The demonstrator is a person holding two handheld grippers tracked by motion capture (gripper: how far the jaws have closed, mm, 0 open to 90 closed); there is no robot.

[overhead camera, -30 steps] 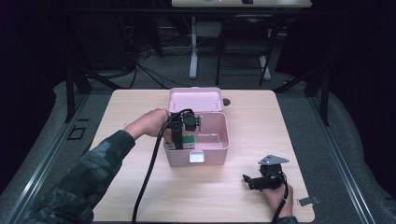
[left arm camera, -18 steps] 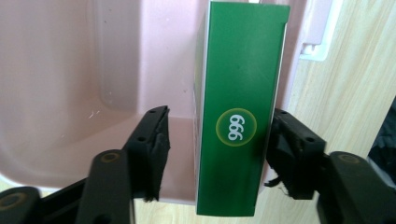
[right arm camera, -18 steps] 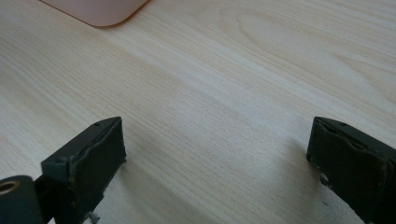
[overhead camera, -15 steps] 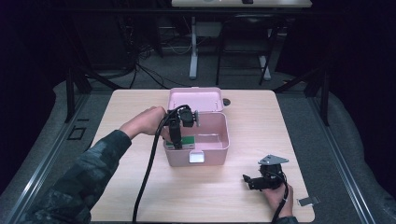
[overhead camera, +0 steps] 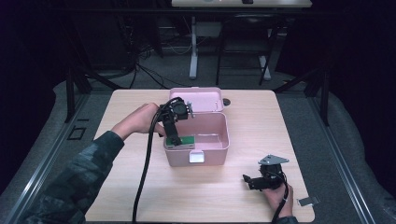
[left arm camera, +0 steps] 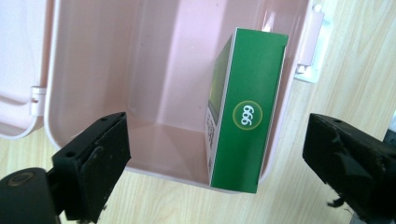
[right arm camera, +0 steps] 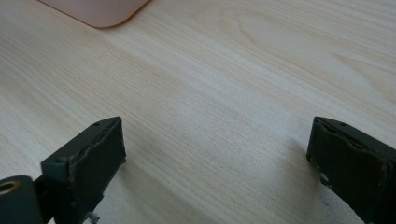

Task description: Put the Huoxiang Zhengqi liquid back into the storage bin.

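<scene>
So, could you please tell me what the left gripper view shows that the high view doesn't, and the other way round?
The left gripper view alone shows the white "999" mark on the green cardboard box, which leans against one wall of the pink plastic case, and the left tongs open wide above it. The high view alone shows the whole light wooden table, the case's lid swung back, the right tongs low over the table near its front edge, and a small silver plate beside them. Both show the open case with the green box inside.
</scene>
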